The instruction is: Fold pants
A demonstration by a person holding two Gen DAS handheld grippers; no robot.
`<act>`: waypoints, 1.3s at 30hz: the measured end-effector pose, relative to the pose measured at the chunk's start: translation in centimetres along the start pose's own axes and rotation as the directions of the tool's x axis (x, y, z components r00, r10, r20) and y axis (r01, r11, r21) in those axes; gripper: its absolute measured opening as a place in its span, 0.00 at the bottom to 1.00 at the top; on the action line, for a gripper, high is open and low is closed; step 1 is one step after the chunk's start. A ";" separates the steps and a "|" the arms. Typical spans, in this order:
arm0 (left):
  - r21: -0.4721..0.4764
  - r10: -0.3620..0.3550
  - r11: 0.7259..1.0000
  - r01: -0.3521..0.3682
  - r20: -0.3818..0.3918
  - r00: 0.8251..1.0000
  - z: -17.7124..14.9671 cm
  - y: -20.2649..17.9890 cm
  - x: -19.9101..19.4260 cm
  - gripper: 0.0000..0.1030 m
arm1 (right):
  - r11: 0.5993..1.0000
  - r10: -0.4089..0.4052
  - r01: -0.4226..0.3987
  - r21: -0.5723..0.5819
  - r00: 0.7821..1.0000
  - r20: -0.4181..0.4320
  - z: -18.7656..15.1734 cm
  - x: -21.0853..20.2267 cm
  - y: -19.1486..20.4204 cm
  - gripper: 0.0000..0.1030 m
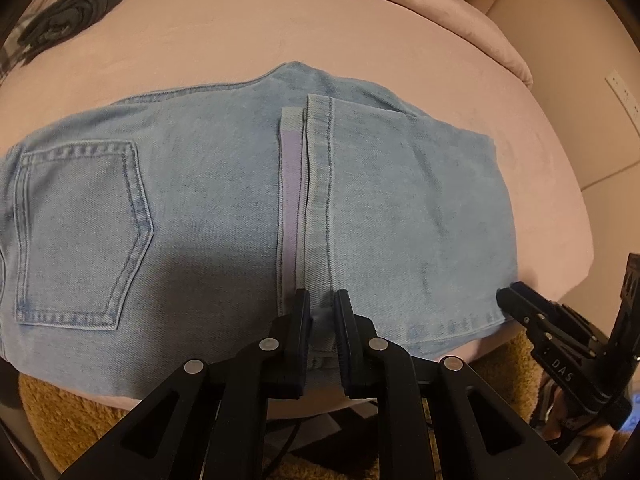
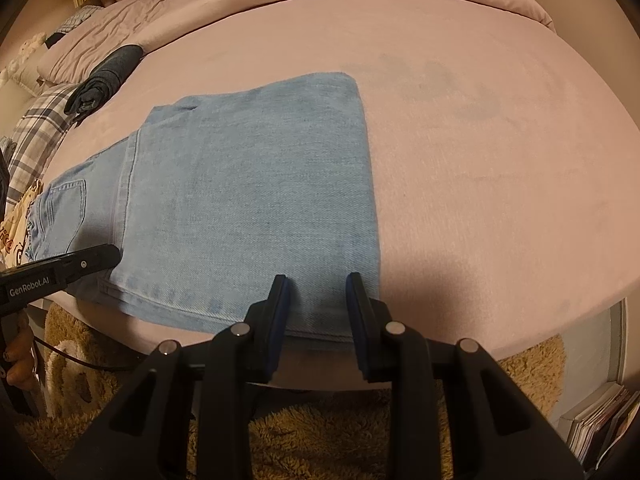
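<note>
Light-blue jeans [image 1: 200, 208] lie folded on a pink bed [image 1: 280, 20], back pocket [image 1: 80, 232] to the left and a leg laid over the seat, its hem [image 1: 316, 184] running up the middle. My left gripper [image 1: 321, 304] points down at the near end of that hem. Its jaws stand a narrow slit apart, with denim showing flat between them. In the right wrist view the jeans [image 2: 248, 184] reach the bed's near edge. There my right gripper [image 2: 316, 280] straddles the near right corner, open a little wider, the cloth unbunched. The left gripper [image 2: 108, 254] shows at the left.
A dark rolled garment [image 2: 104, 76] lies at the far left of the bed [image 2: 500, 160], beside pillows [image 2: 80, 52] and a plaid cloth [image 2: 36, 132]. A shaggy tan rug [image 2: 320, 432] covers the floor below the bed's edge. Books [image 2: 600, 420] stand at the lower right.
</note>
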State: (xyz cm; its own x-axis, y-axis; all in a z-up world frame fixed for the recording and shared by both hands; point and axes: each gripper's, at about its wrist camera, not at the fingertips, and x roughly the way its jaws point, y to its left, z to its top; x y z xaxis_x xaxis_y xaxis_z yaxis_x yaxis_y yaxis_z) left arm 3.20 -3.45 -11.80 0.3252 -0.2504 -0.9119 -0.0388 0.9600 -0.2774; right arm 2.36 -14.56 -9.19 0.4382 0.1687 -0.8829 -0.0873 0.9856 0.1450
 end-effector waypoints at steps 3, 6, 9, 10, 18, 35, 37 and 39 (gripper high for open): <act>-0.009 -0.011 1.000 0.011 0.002 1.000 -0.1 0.2 0.0 0.16 | 1.000 -0.001 0.001 -0.004 1.000 0.005 -0.1 0.0 -0.1 0.28; -0.005 -0.006 1.000 0.006 0.002 1.000 -0.2 0.2 0.0 0.16 | 1.000 0.008 -0.008 0.008 1.000 0.009 -0.1 0.0 -0.2 0.28; 0.002 0.000 1.000 0.000 0.000 1.000 -0.3 -0.1 0.0 0.16 | 1.000 0.005 -0.005 0.004 1.000 0.004 0.0 0.0 -0.1 0.28; 0.000 -0.001 1.000 0.001 0.001 1.000 -0.2 -0.2 0.0 0.16 | 1.000 0.004 -0.004 0.005 1.000 0.003 0.0 0.0 -0.1 0.28; -0.003 -0.005 1.000 0.005 -0.001 1.000 -0.2 0.0 -0.1 0.16 | 1.000 0.001 -0.001 0.005 1.000 0.003 0.0 -0.1 -0.1 0.28; 0.002 0.002 1.000 -0.002 0.005 1.000 -0.2 -0.2 -0.3 0.16 | 1.000 0.003 -0.003 0.002 1.000 0.000 0.1 0.0 -0.3 0.28; 0.010 0.005 1.000 -0.006 0.010 1.000 -0.2 -0.5 -0.3 0.16 | 1.000 0.003 -0.003 0.002 1.000 0.001 0.0 0.0 -0.2 0.28; 0.029 -0.009 1.000 0.008 0.028 1.000 -0.2 -0.5 -0.4 0.15 | 1.000 0.012 -0.012 -0.002 1.000 0.004 0.1 0.1 -0.2 0.29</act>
State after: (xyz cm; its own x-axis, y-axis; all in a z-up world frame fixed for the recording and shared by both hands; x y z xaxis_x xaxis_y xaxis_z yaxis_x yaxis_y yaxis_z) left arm 2.89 -3.89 -11.35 0.3521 -0.2550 -0.9006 -0.0087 0.9612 -0.2756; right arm 2.50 -14.77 -9.24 0.4404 0.1802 -0.8795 -0.0939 0.9835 0.1545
